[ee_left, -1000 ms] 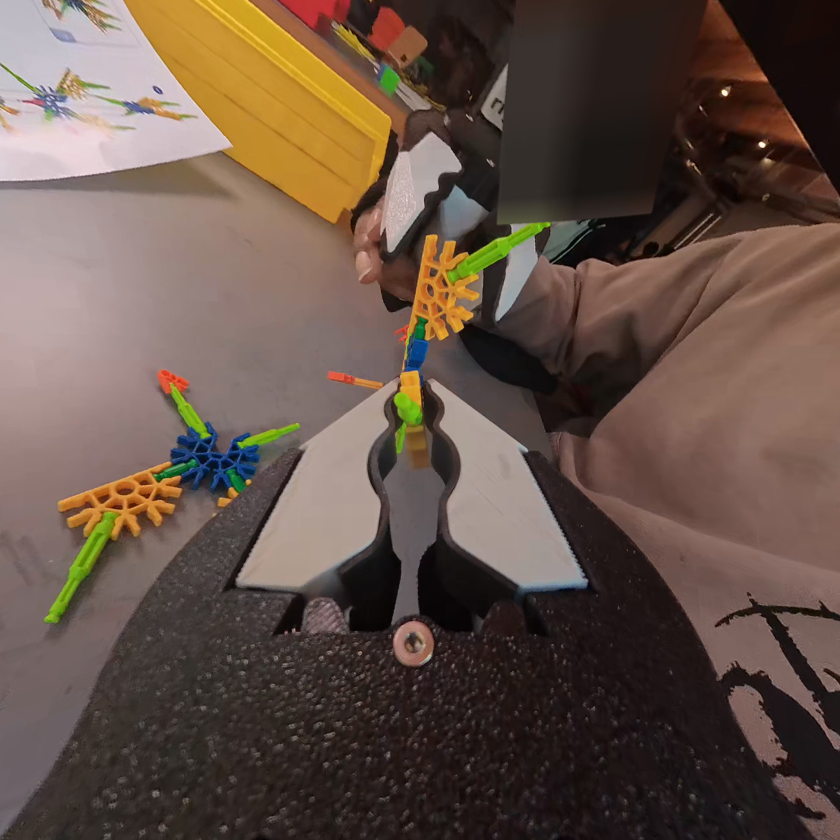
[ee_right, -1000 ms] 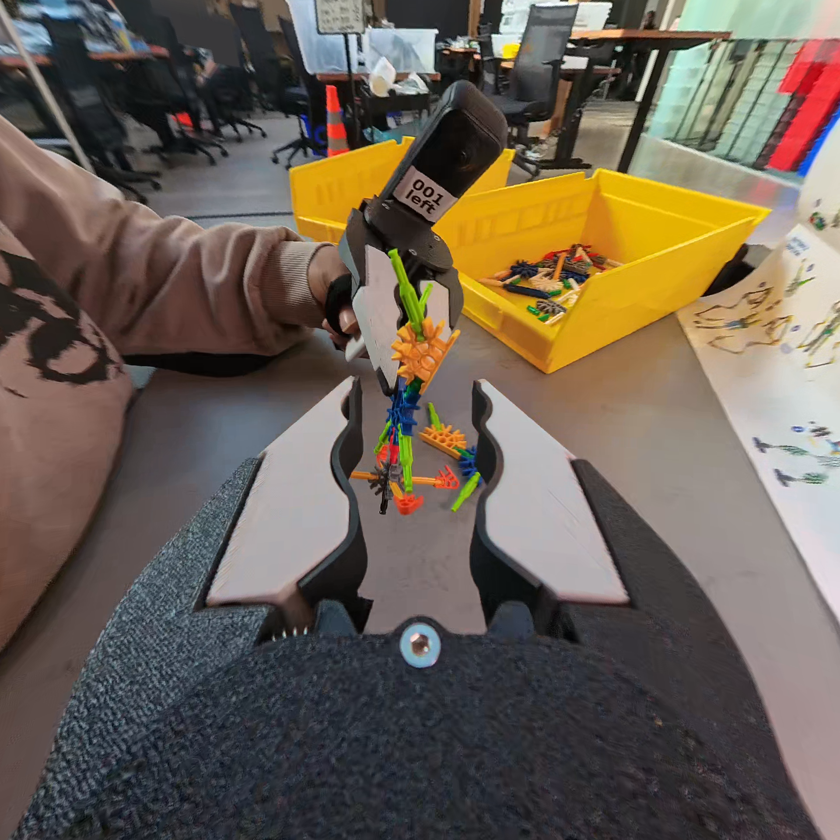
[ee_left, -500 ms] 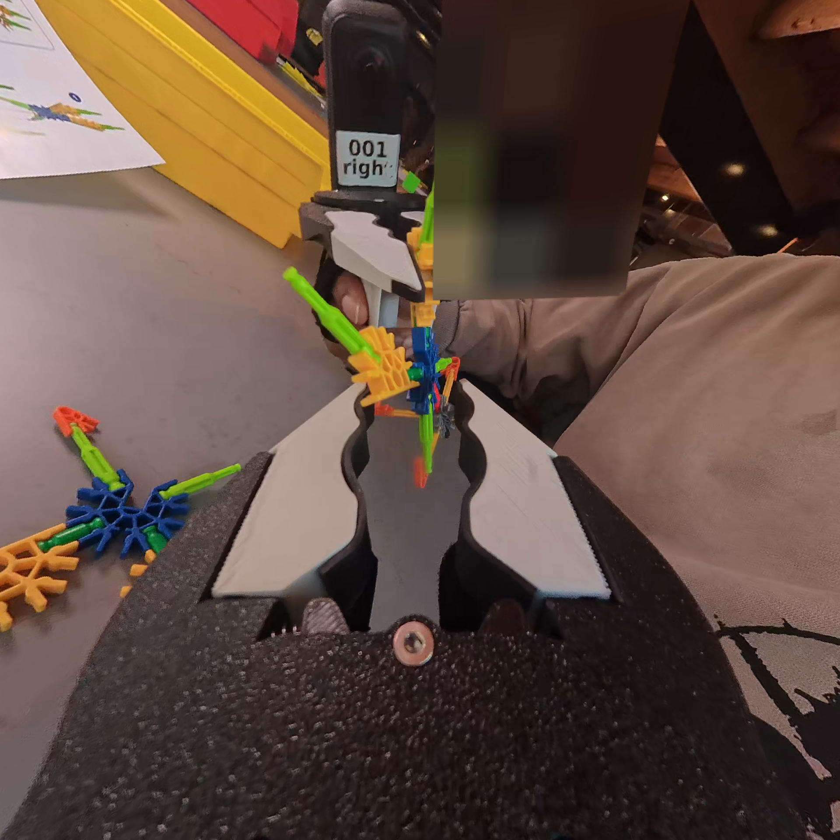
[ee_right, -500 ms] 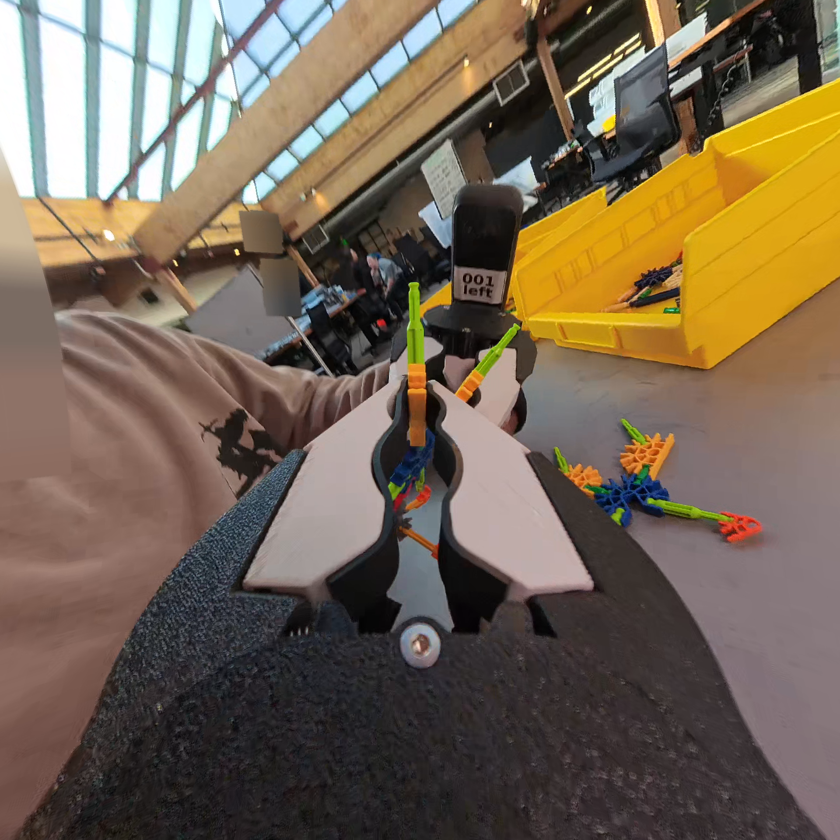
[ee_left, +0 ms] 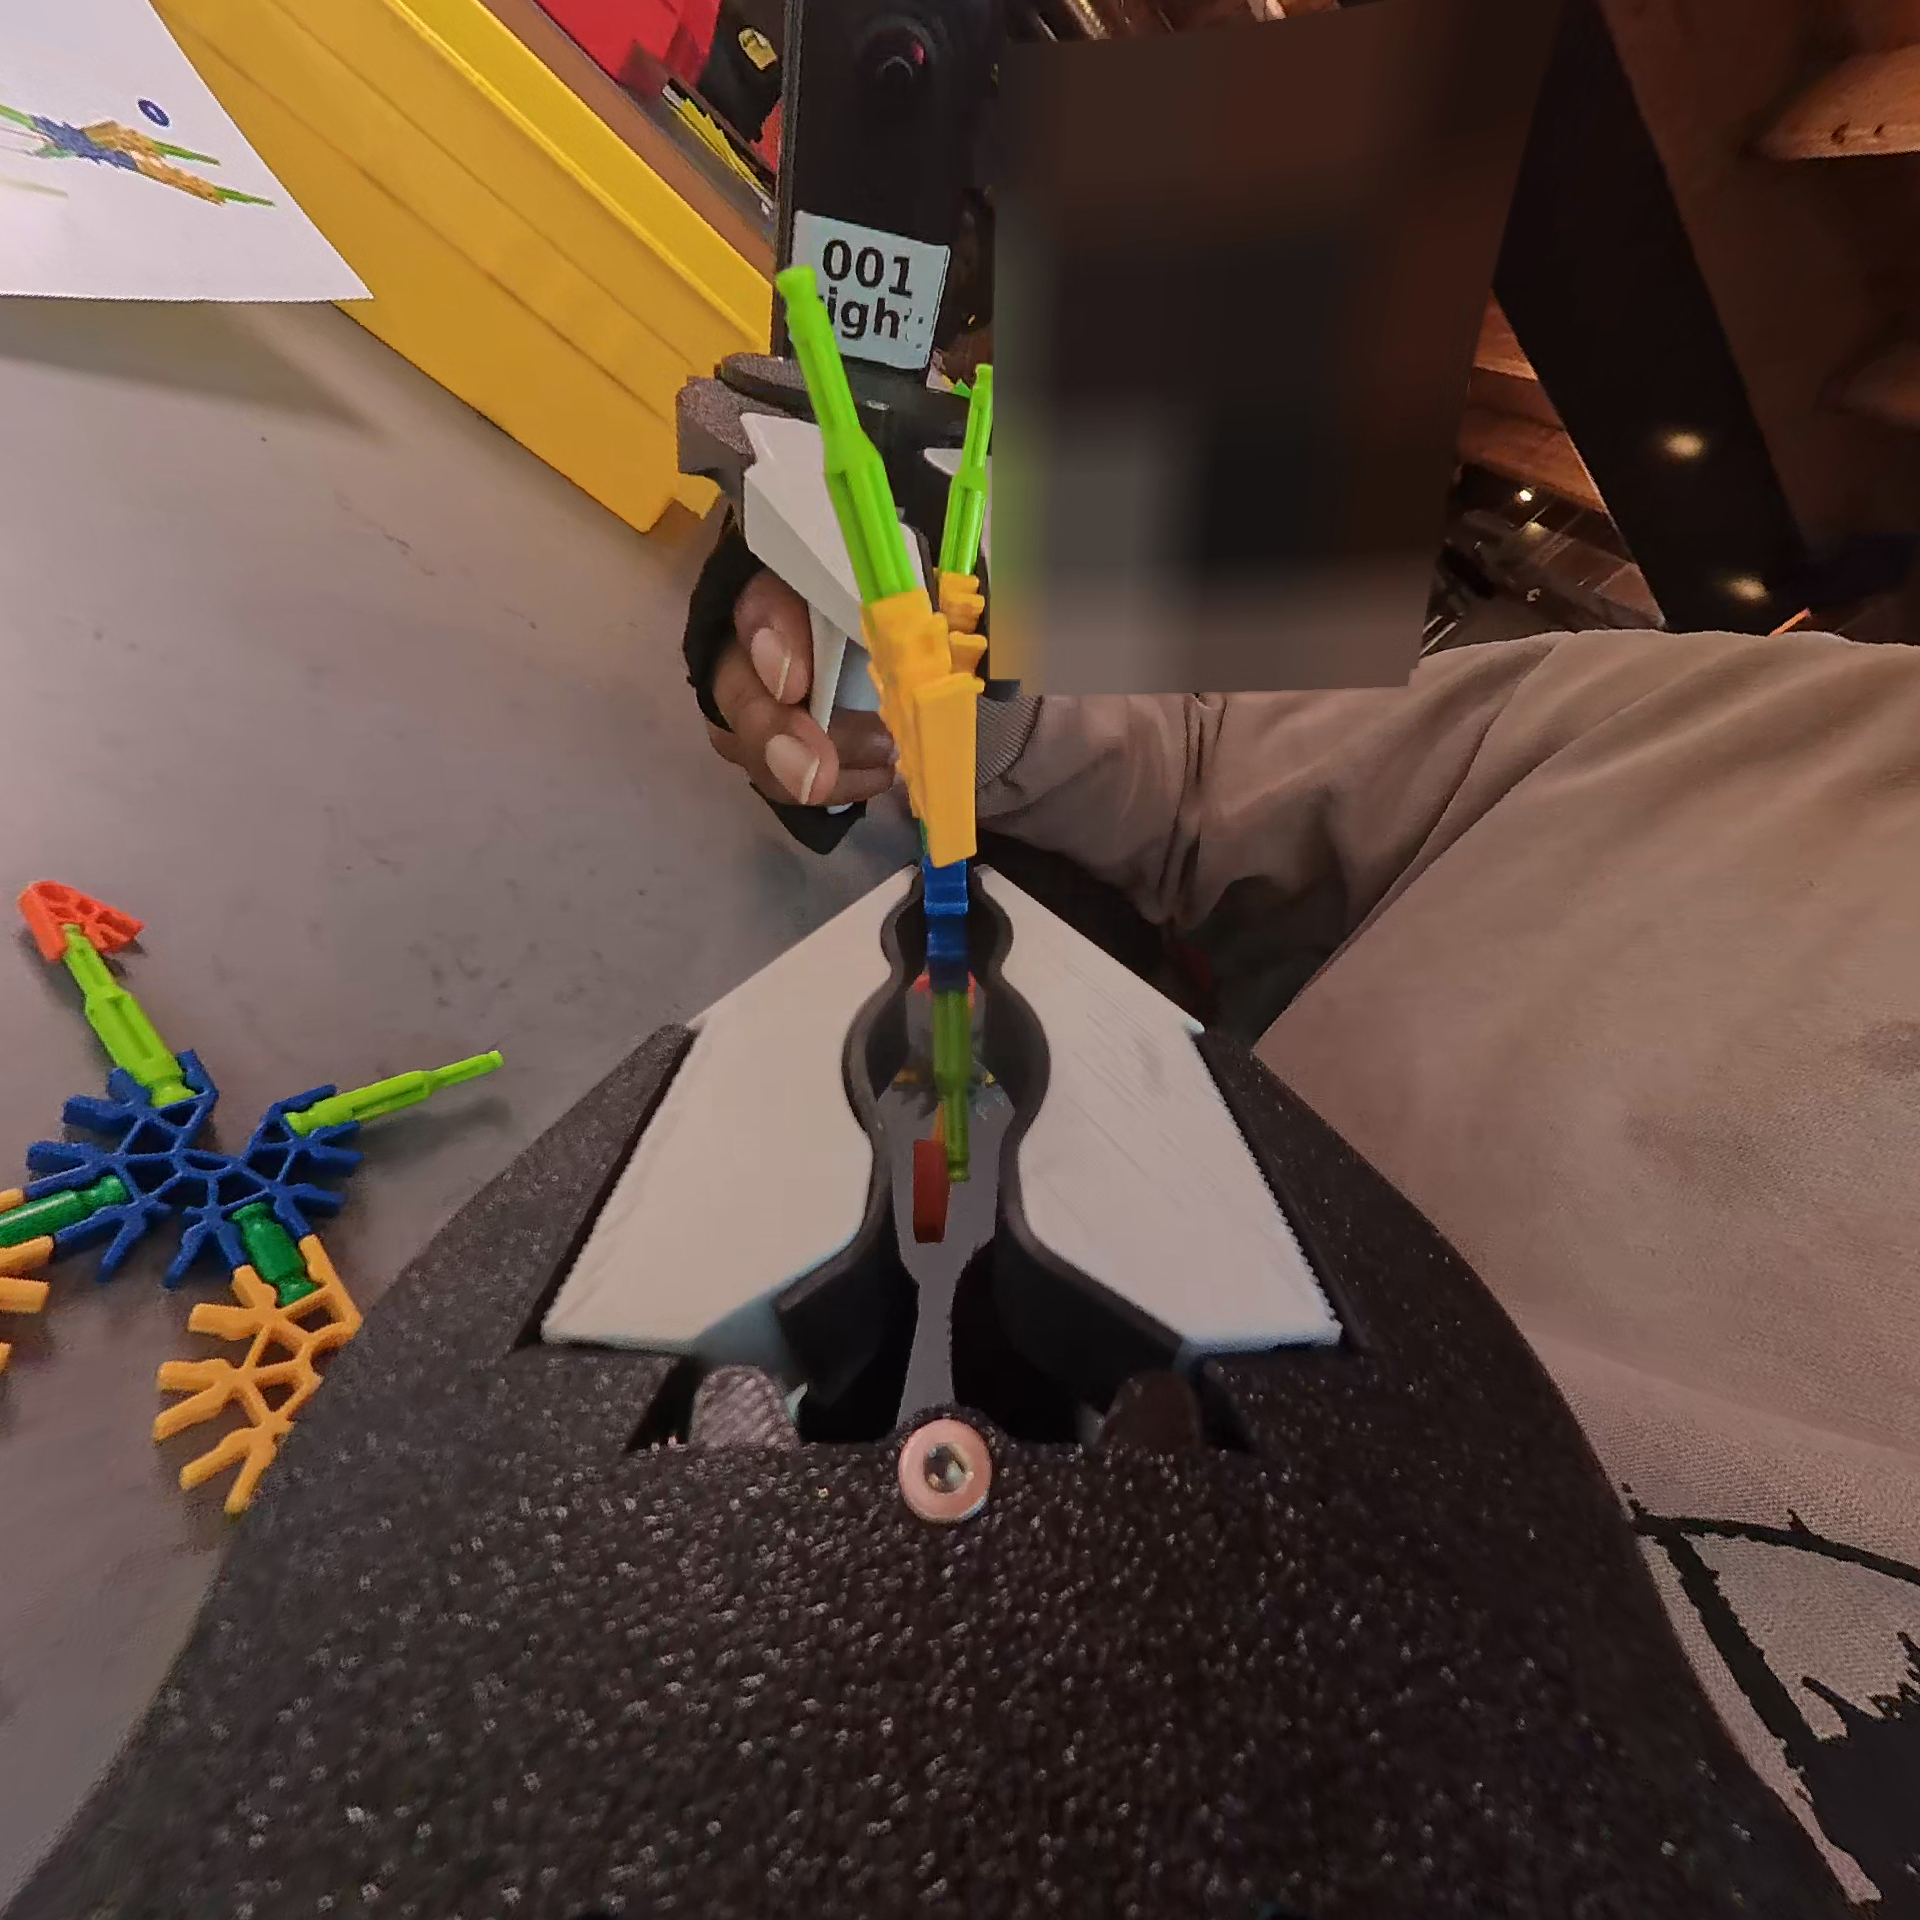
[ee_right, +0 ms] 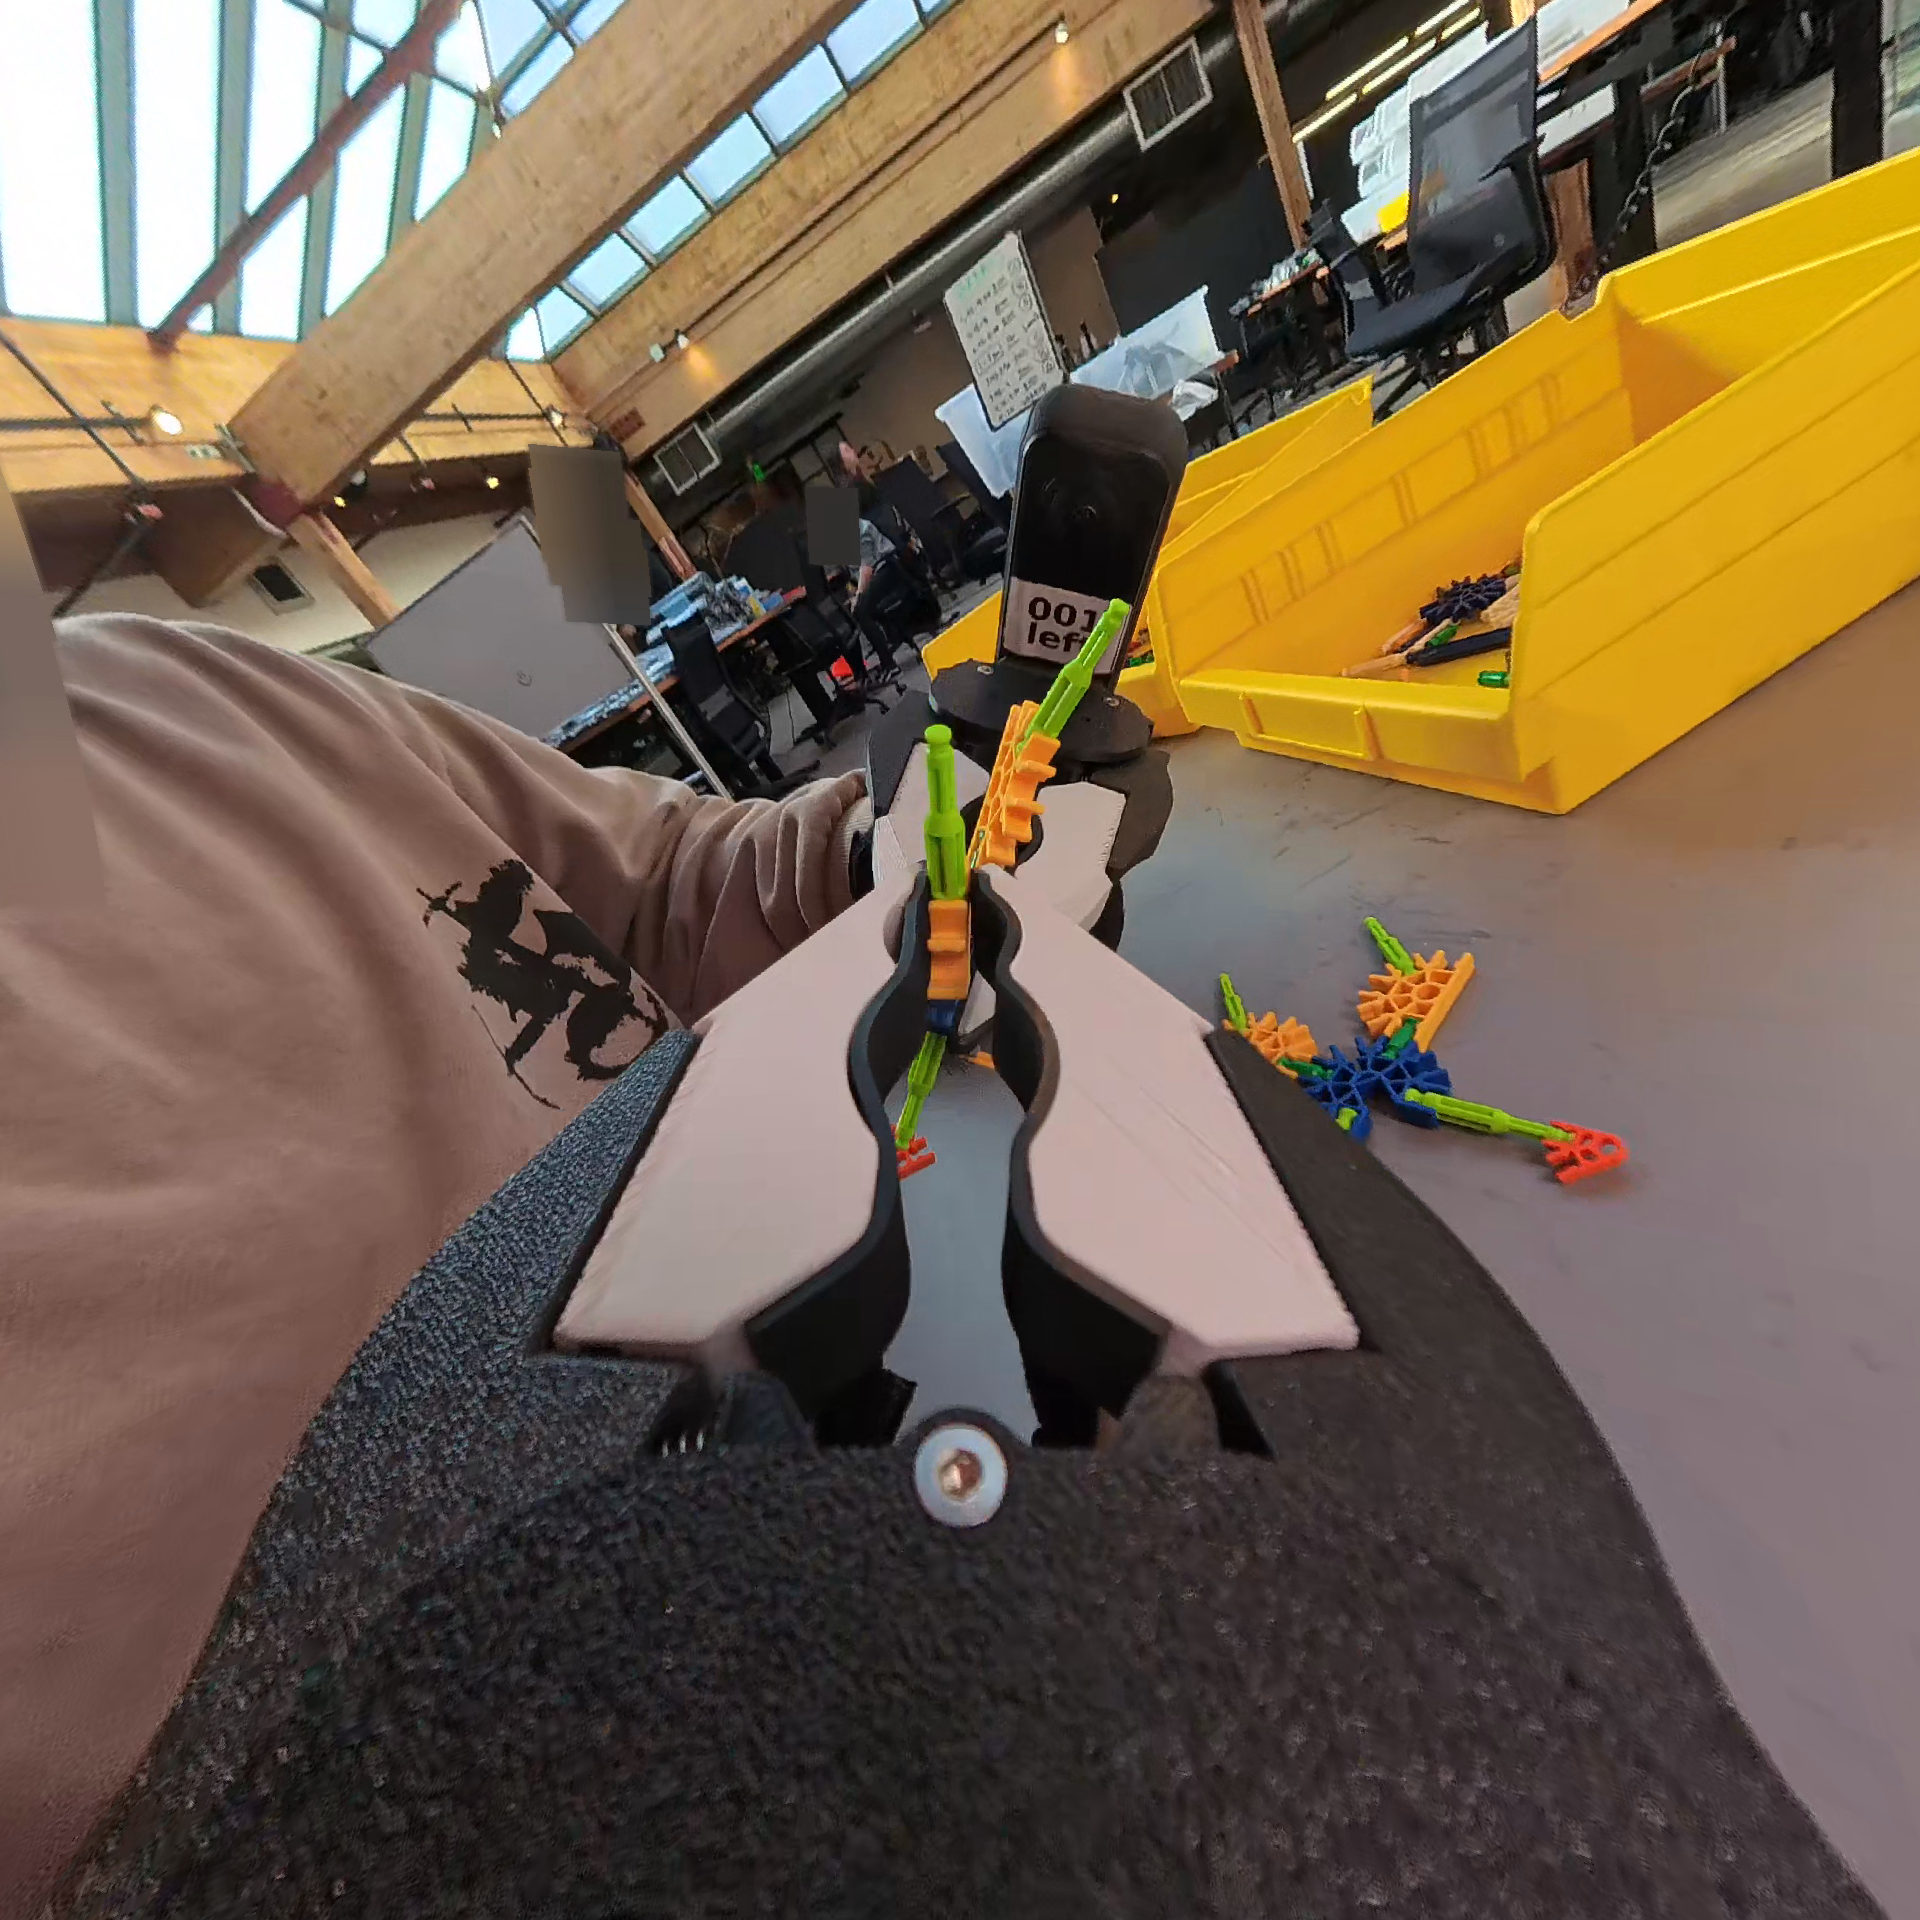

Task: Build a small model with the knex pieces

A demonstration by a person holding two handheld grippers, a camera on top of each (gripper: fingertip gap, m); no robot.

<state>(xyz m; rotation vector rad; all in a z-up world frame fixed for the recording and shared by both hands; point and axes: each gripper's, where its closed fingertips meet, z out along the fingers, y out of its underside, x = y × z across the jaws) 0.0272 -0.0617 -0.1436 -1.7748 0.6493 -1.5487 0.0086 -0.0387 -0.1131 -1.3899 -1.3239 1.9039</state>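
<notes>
Both my grippers grip one toy build of green plastic rods and orange and blue snowflake connectors [ee_left: 925,717], held above the grey tabletop [ee_left: 364,675].
My left gripper [ee_left: 948,904] is closed on its blue connector and my right gripper [ee_right: 948,920] on an orange one, nose to nose. A second flat rod-and-connector build [ee_right: 1371,1070] lies well apart; the yellow plastic bins [ee_right: 1662,499] stand farther off.

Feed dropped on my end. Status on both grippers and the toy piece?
Left gripper shut on blue section of multicoloured plastic rod-and-connector assembly. Right gripper shut on its orange connector. Second assembly loose on grey table.
</notes>
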